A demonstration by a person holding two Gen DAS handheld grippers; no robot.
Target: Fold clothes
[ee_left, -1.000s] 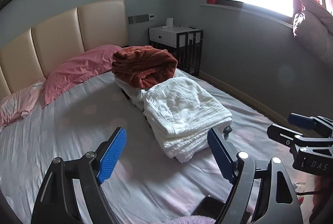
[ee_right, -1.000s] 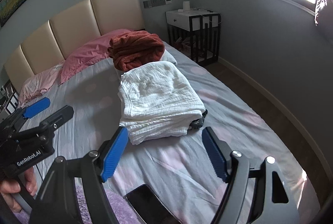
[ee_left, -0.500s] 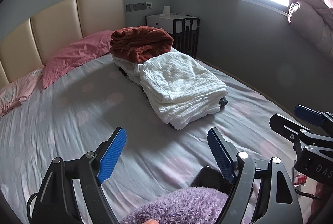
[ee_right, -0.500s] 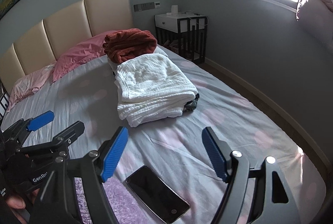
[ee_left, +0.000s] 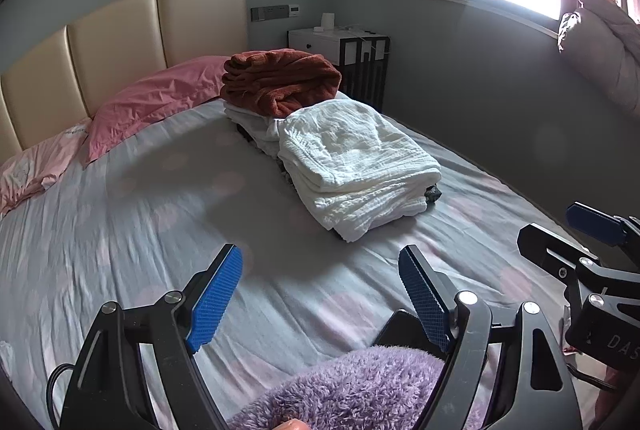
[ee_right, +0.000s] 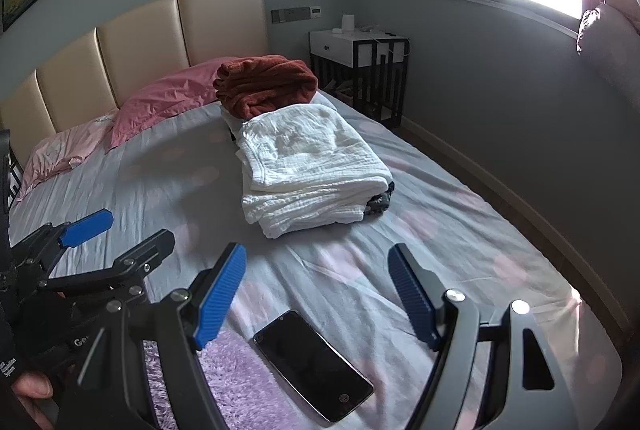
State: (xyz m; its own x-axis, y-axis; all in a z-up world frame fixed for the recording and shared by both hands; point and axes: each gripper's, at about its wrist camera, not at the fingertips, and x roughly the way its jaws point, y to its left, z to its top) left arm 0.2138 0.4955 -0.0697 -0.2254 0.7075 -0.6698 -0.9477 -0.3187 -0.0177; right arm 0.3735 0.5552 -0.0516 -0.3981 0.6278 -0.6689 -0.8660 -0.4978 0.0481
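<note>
The bed (ee_right: 132, 190) carries the folded piles further up; the purple fleece (ee_left: 360, 390) lies at the near edge, right under the left hand-held gripper (ee_left: 320, 298), its jaws apart and empty. The right hand-held gripper (ee_right: 316, 290), also spread, hangs over the phone (ee_right: 314, 366) just beside it, so the left looks nearer.

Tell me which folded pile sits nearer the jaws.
The white folded pile; the rust-red pile lies beyond it, toward the pink pillow.
</note>
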